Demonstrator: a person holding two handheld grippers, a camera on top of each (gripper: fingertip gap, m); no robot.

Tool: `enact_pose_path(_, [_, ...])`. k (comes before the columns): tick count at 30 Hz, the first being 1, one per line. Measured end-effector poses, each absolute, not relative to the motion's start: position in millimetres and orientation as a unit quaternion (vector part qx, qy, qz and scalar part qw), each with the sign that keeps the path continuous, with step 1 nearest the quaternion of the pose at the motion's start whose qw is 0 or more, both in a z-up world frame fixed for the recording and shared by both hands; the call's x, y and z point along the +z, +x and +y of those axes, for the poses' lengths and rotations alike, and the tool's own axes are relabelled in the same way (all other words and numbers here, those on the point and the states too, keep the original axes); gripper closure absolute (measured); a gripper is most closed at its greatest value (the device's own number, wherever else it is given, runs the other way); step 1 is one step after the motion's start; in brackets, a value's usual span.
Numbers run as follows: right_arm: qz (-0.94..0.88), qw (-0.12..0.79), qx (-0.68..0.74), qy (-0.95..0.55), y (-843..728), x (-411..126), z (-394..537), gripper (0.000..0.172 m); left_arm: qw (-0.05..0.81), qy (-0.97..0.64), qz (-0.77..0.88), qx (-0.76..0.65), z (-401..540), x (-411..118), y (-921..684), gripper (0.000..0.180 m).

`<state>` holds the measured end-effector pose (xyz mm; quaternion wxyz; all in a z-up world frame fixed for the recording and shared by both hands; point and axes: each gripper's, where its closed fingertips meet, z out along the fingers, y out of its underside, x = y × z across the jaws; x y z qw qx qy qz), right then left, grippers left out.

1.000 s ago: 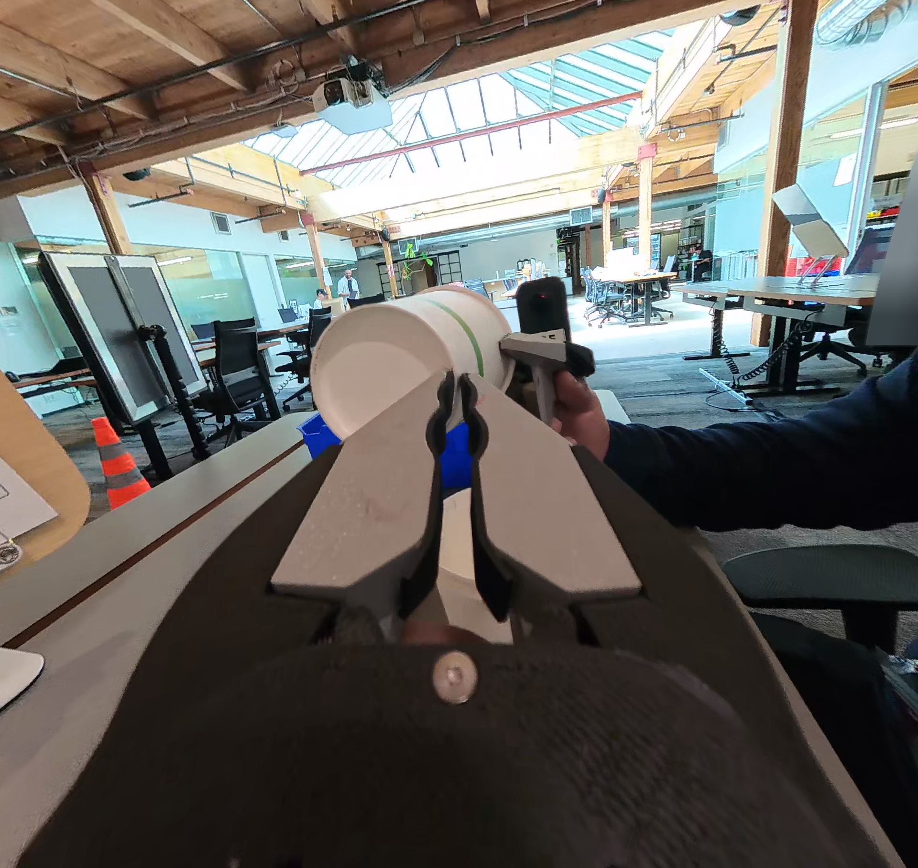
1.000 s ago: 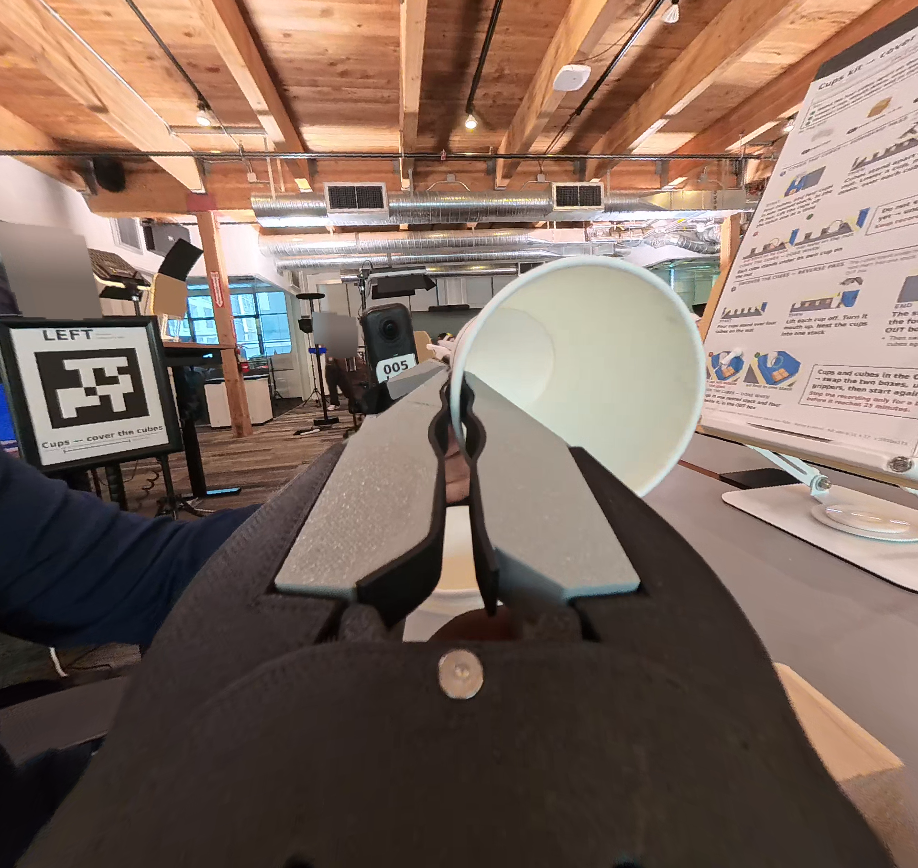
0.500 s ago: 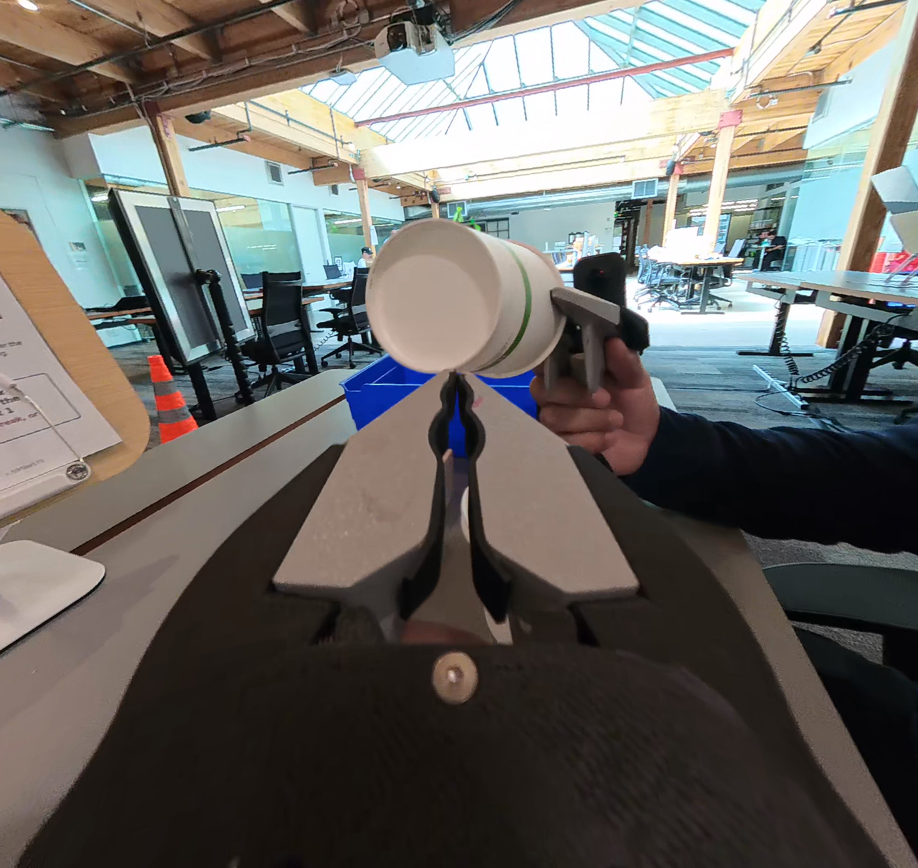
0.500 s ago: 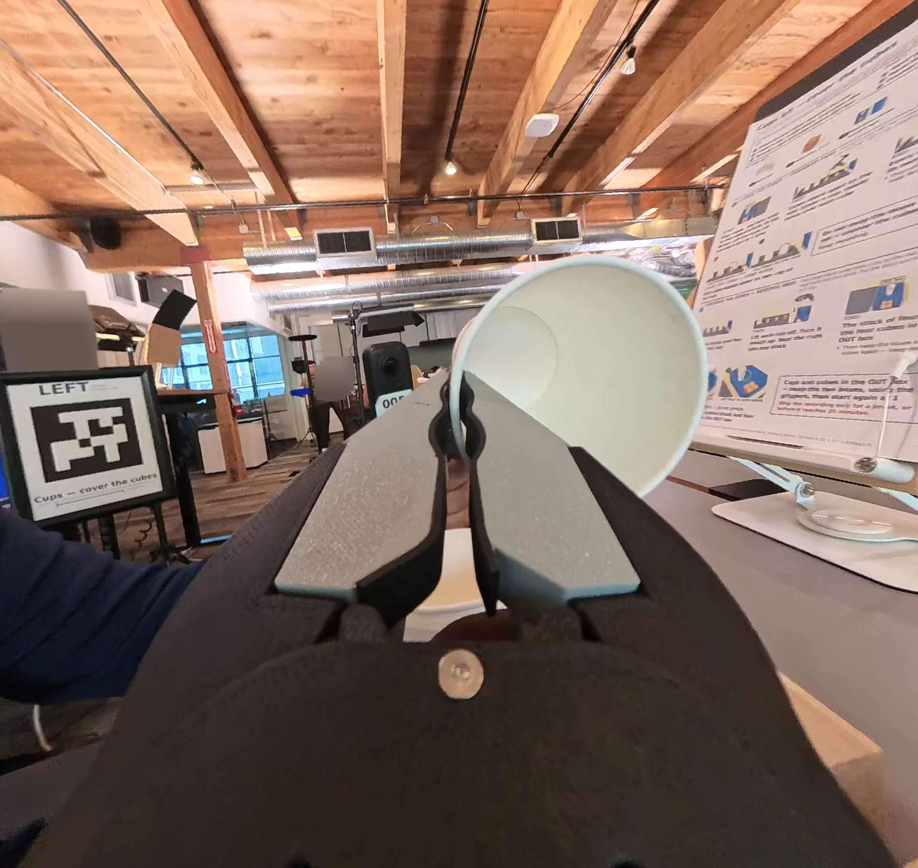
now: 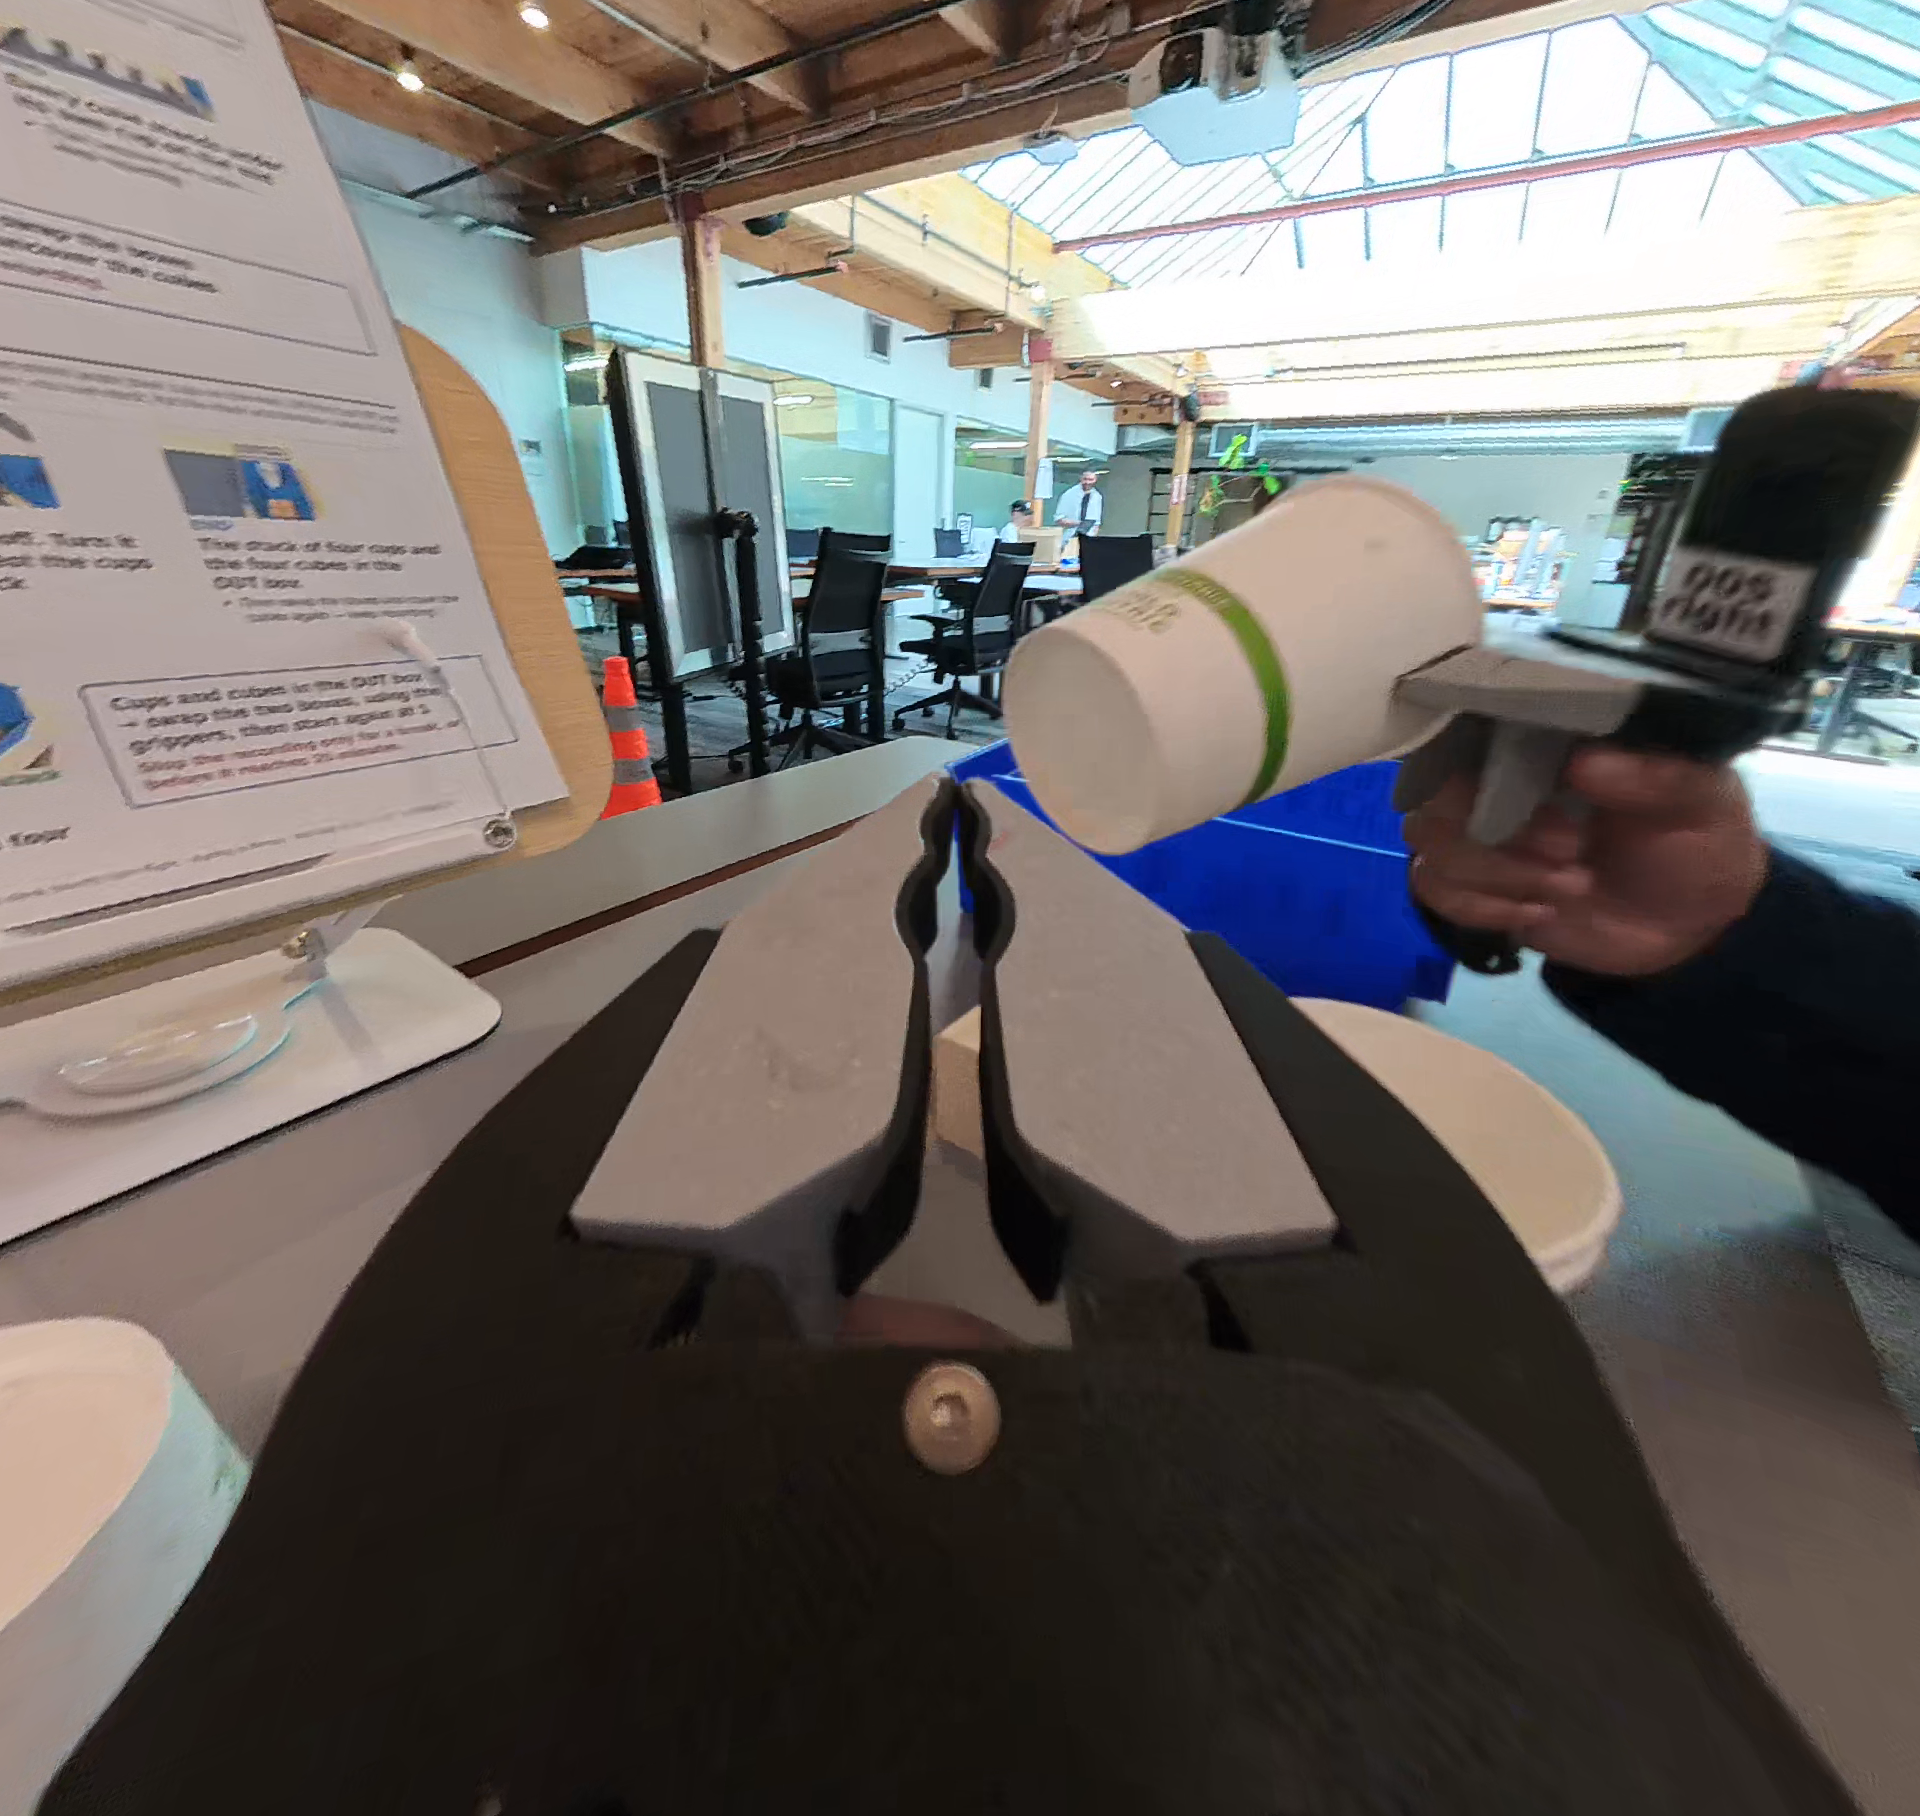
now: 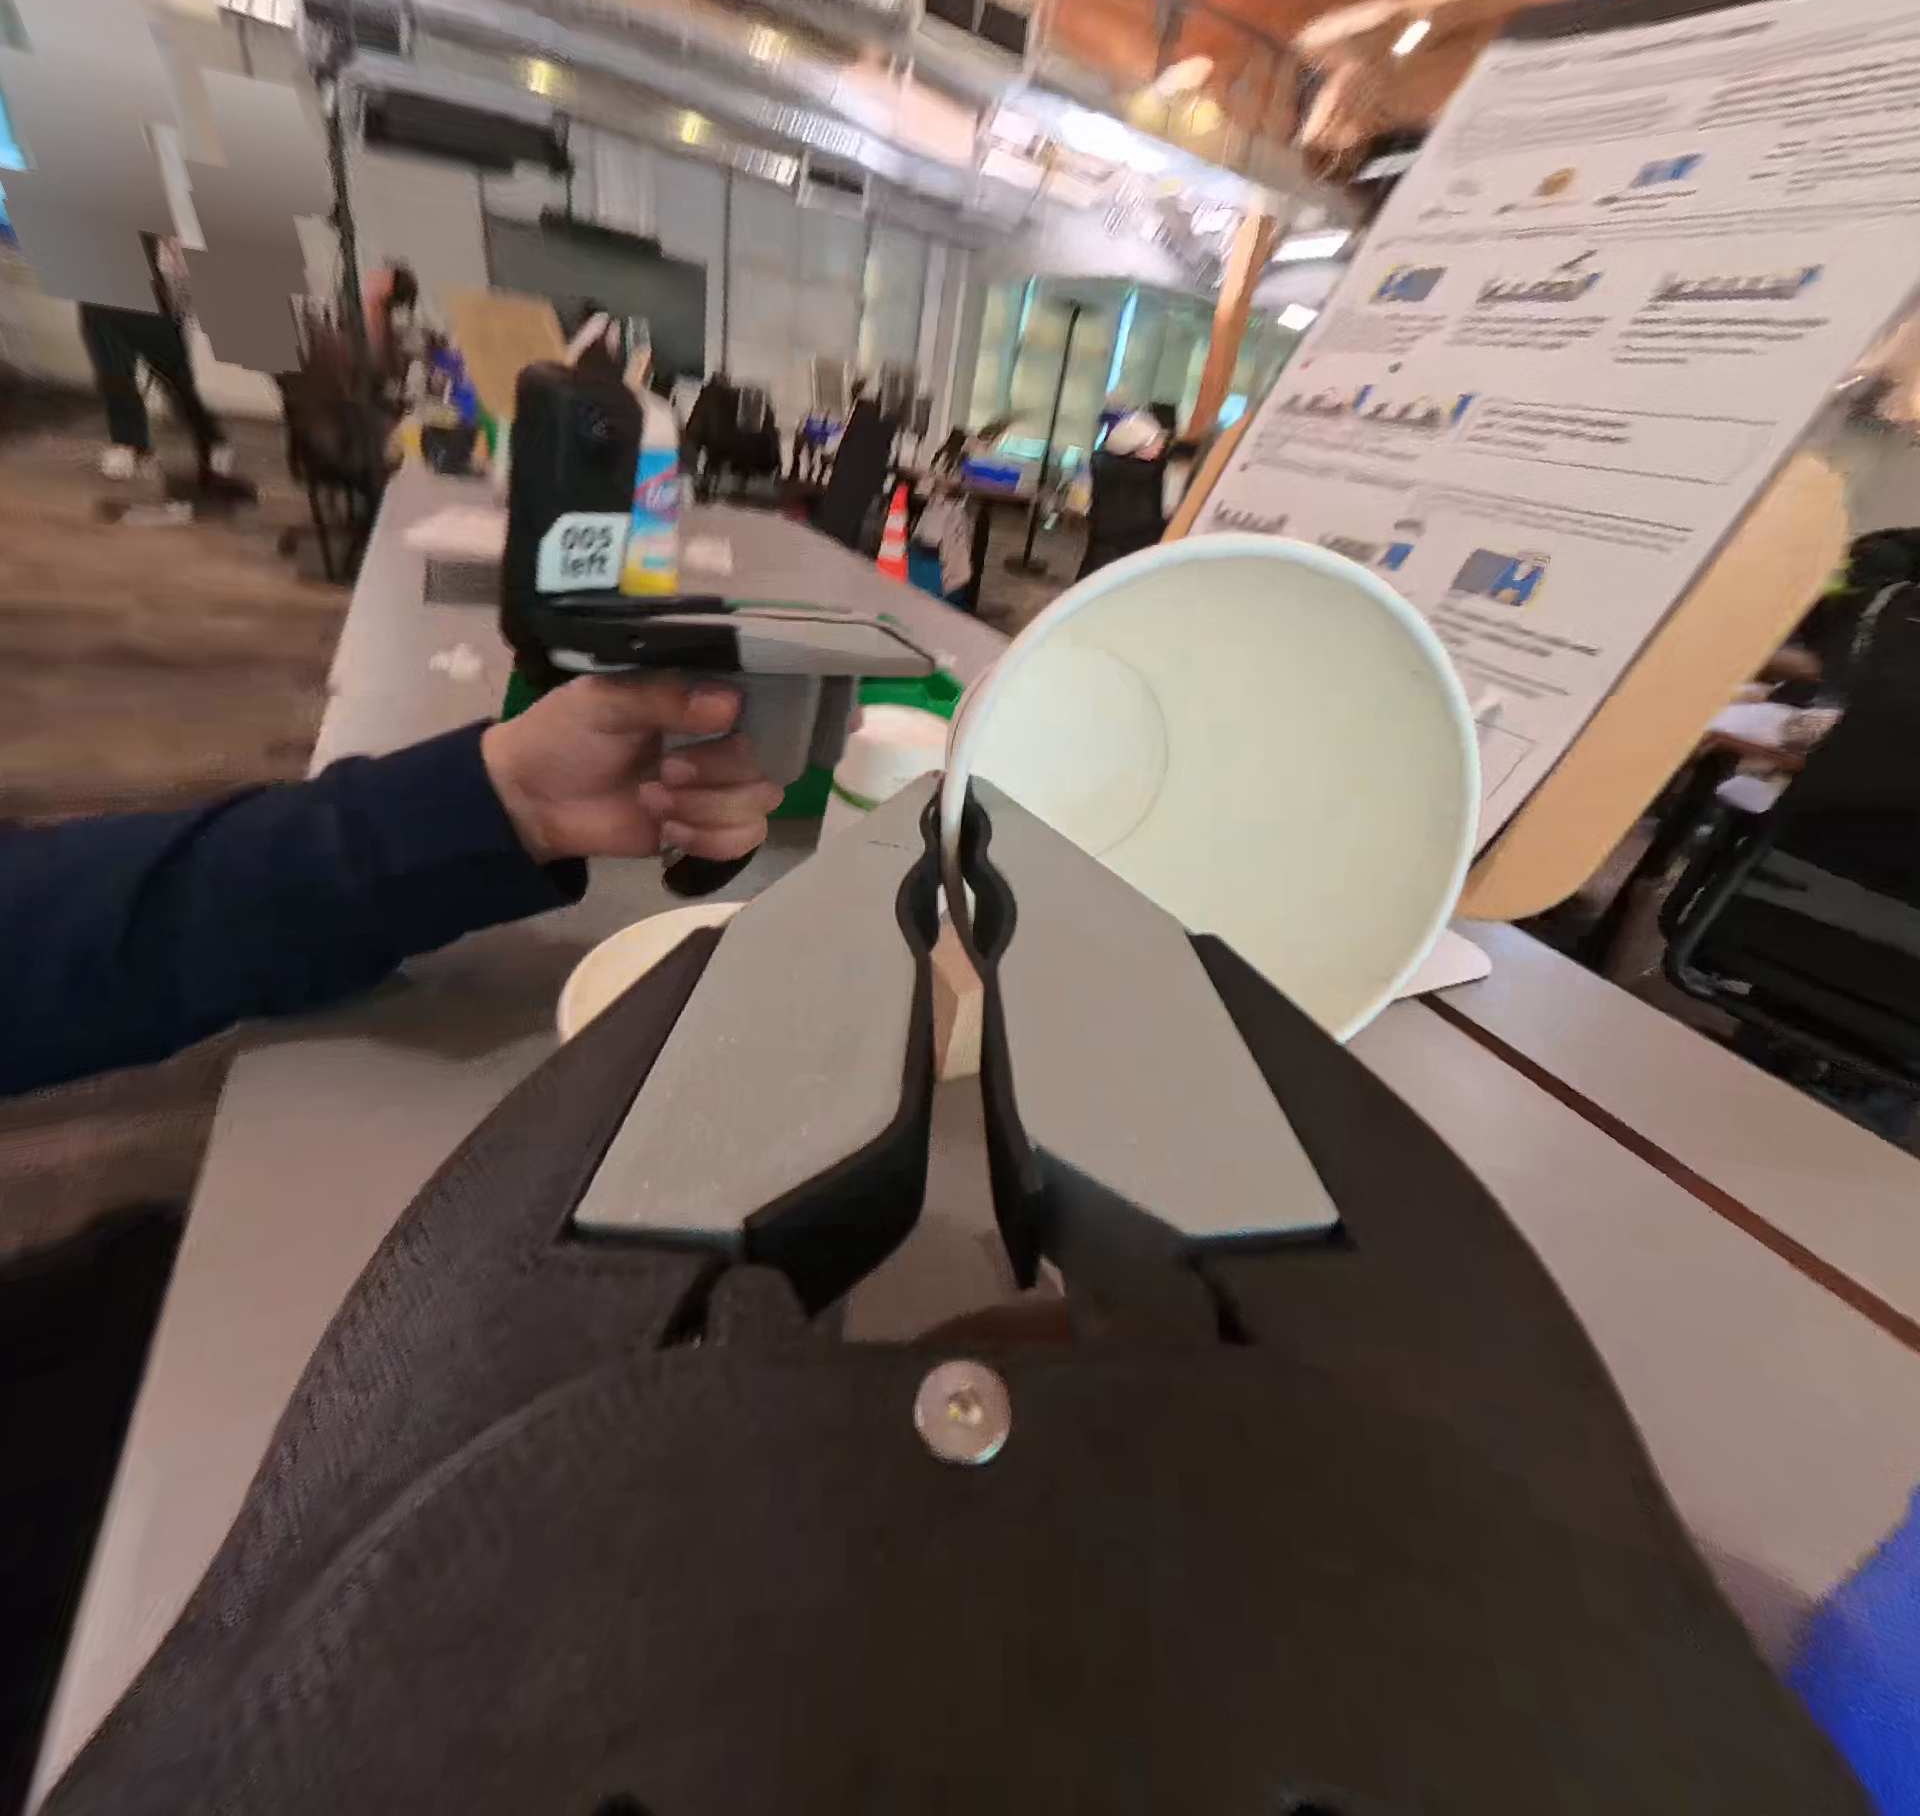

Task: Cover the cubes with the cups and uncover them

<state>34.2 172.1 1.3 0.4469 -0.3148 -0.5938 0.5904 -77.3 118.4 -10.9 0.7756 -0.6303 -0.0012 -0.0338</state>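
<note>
My right gripper (image 6: 956, 810) is shut on the rim of a white paper cup (image 6: 1247, 758) with a green band. It holds the cup tilted in the air with the mouth towards its camera. In the left wrist view the cup (image 5: 1236, 686) hangs up right, bottom to the left. My left gripper (image 5: 954, 810) is shut with nothing between its tips; it also shows in the right wrist view (image 6: 914, 663), level above the table. A pale wooden cube (image 6: 956, 997) shows between my right fingers, on the table. Another white cup (image 5: 1475, 1143) stands mouth up.
An instruction board on a stand (image 5: 208, 519) is at the table's far side. A blue bin (image 5: 1247, 883) sits behind the held cup. A green bin (image 6: 894, 691) and an upside-down cup (image 6: 883, 748) lie beyond my left gripper. Another upside-down cup (image 5: 83, 1454) is at the lower left.
My left gripper has swung left, bringing the board into its view. My right gripper has tipped down towards the table and turned left, the cup still pinched by its rim. Both stayed shut.
</note>
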Motion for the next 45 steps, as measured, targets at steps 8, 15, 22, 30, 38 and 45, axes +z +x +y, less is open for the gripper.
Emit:
enact_pose_path(8, [-0.781, 0.303, 0.438, -0.326, 50, 11, 136, 0.172, 0.767, -0.638, -0.051, -0.041, 118, -17, -97, 0.180])
enact_pose_path(15, [-0.847, 0.228, 0.359, -0.320, 63, -9, 118, 0.172, 0.764, -0.641, -0.060, -0.039, 118, -20, -101, 0.180])
enact_pose_path(22, [-0.876, 0.195, 0.306, -0.317, 61, -36, 110, 0.172, 0.754, -0.655, -0.053, -0.029, 122, -25, -99, 0.180])
enact_pose_path(30, [-0.854, 0.239, 0.354, -0.296, 42, -33, 94, 0.149, 0.756, -0.651, -0.057, -0.026, 119, -22, -102, 0.180])
enact_pose_path(38, [-0.673, 0.450, 0.488, -0.326, -10, -6, 147, 0.161, 0.752, -0.646, -0.108, 0.078, 102, -16, -134, 0.177])
enact_pose_path(45, [-0.519, 0.602, 0.365, -0.485, -46, -57, 256, 0.155, 0.730, -0.647, -0.154, 0.160, 82, -12, -162, 0.156])
